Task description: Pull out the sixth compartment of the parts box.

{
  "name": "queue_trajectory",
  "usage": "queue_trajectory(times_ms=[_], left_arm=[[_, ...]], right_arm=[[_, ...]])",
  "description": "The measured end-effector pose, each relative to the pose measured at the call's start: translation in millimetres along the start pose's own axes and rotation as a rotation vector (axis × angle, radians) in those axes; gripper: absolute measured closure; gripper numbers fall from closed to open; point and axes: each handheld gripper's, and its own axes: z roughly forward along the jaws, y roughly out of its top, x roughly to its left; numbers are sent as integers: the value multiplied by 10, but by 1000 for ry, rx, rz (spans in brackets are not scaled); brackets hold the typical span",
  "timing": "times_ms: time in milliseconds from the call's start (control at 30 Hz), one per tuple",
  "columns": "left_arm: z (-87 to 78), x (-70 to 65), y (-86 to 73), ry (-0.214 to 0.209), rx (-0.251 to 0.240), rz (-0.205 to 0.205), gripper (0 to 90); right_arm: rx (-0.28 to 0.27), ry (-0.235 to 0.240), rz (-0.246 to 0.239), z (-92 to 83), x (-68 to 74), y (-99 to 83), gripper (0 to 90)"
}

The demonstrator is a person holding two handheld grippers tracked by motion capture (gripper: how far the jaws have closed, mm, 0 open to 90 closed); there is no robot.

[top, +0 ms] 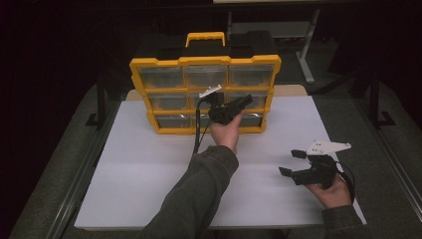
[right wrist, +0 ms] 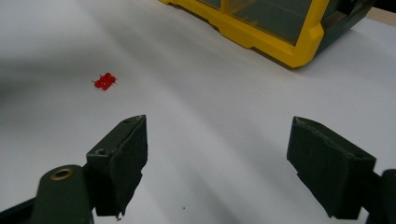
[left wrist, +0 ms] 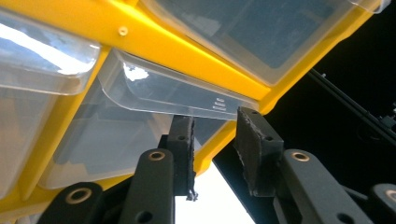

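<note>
Reaching to the yellow organizer [top: 205,94], we find it standing upright at the far middle of the white counter [top: 149,169], its front a grid of clear drawers framed in yellow, with a yellow handle [top: 205,38] on top. Our left gripper [top: 238,107] is up against the lower right part of that front, around the middle and bottom rows. In the left gripper view the clear lip of one drawer [left wrist: 173,91] juts out just above the fingers [left wrist: 254,144]. The two pads stand a narrow gap apart, with the lip's lower edge at or just above their tips; we cannot tell whether they press on it, so we read them as not yet clenched on anything. The drawer sits by the organizer's right-hand yellow frame, with dark background beyond.

Farther out, our right gripper [top: 293,163] hovers low over the near right part of the counter, well apart from the organizer, its fingers [right wrist: 119,158] spread wide and released, holding nothing. In the right gripper view a small red object [right wrist: 104,81] lies on the counter ahead of it, and the organizer's lower corner shows at the top.
</note>
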Motion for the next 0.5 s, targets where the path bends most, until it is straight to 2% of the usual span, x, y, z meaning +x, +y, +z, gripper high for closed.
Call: queue_trajectory(times_ms=[100,367,500], left_arm=[[23,18,-14,-3,-7,-30,686],[21,-12,-37,3,-50,-62,728],[35,7,-48,-6,-62,-93,748]], right_arm=[[1,1,-1,5,-1,0,194],[-3,3,-6,1,9,-2,200],[-1,5,-11,0,20,-4,201]])
